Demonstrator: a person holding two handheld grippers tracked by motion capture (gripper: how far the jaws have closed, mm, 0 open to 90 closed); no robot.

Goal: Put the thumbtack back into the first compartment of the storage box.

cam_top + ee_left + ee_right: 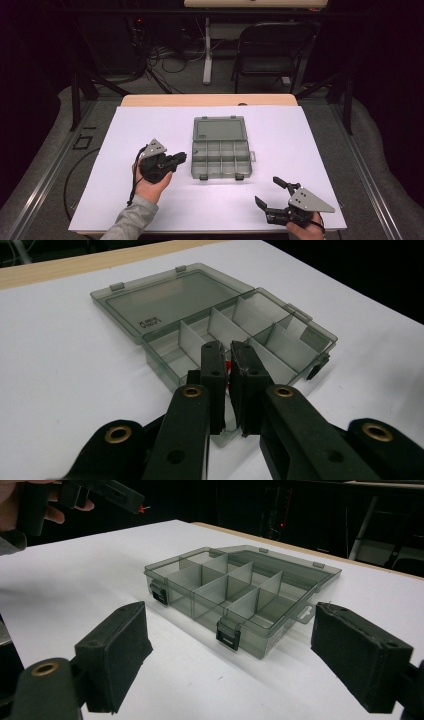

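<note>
Left tongs (181, 158) at the left of the desk (125, 200), held up in a hand (150, 187) in a grey sleeve (131, 220), tips aimed right at the near left corner of the organiser box. Jaws nearly together in the left gripper view, pinched on a small red object (229, 366) just showing in the slit between the pads; too hidden to name. Same red speck (145, 507) visible at the tip in the right gripper view, above the desk surface.

Grey translucent organiser box (221, 159) in the middle of the white desk, lid (219, 128) swung open and lying flat on the far side, joined by hinges. Tray split by dividers into compartments in two rows, two black latches (203, 176) on the near wall, a small handle tab (253, 156) on the right wall. Printed mark on the lid, too small to read.

Right tongs (274, 191) at the near right of the desk, well apart from the box, jaws spread wide with nothing between them, grey three-cornered plate (309, 199) on top.

Beyond the desk's far edge, a dark folding chair (270, 47) on the floor.
</note>
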